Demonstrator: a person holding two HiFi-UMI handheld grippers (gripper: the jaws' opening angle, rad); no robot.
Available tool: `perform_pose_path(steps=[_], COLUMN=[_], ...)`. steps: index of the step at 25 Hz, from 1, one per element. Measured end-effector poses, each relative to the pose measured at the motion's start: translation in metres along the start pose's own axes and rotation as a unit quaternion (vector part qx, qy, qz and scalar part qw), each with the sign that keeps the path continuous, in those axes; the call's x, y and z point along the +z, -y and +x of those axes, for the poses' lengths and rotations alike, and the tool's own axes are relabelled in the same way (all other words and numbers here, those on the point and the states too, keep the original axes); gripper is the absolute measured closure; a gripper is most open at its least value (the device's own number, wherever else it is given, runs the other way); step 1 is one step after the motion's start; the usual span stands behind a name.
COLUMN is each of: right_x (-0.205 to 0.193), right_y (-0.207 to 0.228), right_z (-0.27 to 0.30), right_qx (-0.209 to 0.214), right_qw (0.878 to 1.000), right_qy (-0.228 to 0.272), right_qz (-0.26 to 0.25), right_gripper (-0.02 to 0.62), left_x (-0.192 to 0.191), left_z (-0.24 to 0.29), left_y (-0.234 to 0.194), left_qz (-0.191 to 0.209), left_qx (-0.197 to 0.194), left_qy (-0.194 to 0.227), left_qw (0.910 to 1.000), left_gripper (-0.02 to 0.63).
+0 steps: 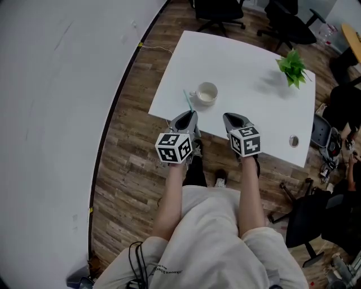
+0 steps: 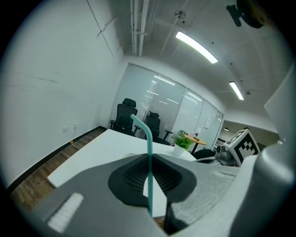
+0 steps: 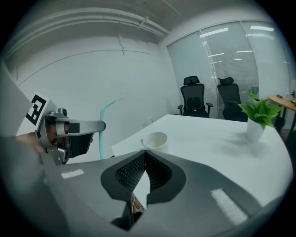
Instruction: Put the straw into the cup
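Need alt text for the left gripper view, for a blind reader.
The left gripper is shut on an upright teal straw whose bent tip points left. Behind it lies a white table with a potted plant at its far end, and black chairs beyond.

1. A white worktop [image 1: 242, 62] stands on a wood-plank floor [image 1: 130, 152], beside a pale wall.
2. 1 white cup [image 1: 206, 93] stands upright on it, close to the near left edge, with its mouth open upward.
3. 1 small green plant [image 1: 292, 68] in a white pot stands toward the far right corner, well apart from the cup.
4. 1 small round metal disc [image 1: 293, 140] sits flat near the near right edge.
5. Black office chairs [image 1: 220, 11] stand on the floor beyond the far edge.
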State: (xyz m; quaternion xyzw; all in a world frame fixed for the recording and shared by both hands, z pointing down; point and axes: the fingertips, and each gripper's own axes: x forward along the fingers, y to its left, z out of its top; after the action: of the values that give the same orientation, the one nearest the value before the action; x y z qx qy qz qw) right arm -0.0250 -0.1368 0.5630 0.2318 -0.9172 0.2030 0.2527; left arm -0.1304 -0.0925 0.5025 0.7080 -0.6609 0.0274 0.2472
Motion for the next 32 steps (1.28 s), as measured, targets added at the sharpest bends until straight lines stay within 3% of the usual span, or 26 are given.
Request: perform_pose_path(steps=[9,15,24,32], right_x=[0.012,0.033,0.062,0.073], right_y=[0.026,0.057,0.079,0.097], right_z=[0.031,0.046,0.07,0.071], right_qx=[-0.034,-0.07,-0.113,-0.153], right_qw=[0.999,0.996,0.989,0.98], right_qy=[-0.016,0.005,0.022,0.05], right_qz=[0.018,0.054,0.091,0.119], right_gripper=[0.571,0.571,0.571,0.571], left_x=[0.02,0.048,0.087,0.078], left_z=[0.058,0.098,0.14,0.174], left_y=[-0.022,-0.027,-0.035,-0.039], left_qz=[0.002,0.036,0.05,0.06], left_qx=[-0.039,-0.073,-0.132,-0.177], left_qy=[-0.023,-0.029,-0.032,-0.06], left_qw=[0.999,0.9962,0.9895,0.9805], left_gripper=[0.583,0.583,0.583,0.583])
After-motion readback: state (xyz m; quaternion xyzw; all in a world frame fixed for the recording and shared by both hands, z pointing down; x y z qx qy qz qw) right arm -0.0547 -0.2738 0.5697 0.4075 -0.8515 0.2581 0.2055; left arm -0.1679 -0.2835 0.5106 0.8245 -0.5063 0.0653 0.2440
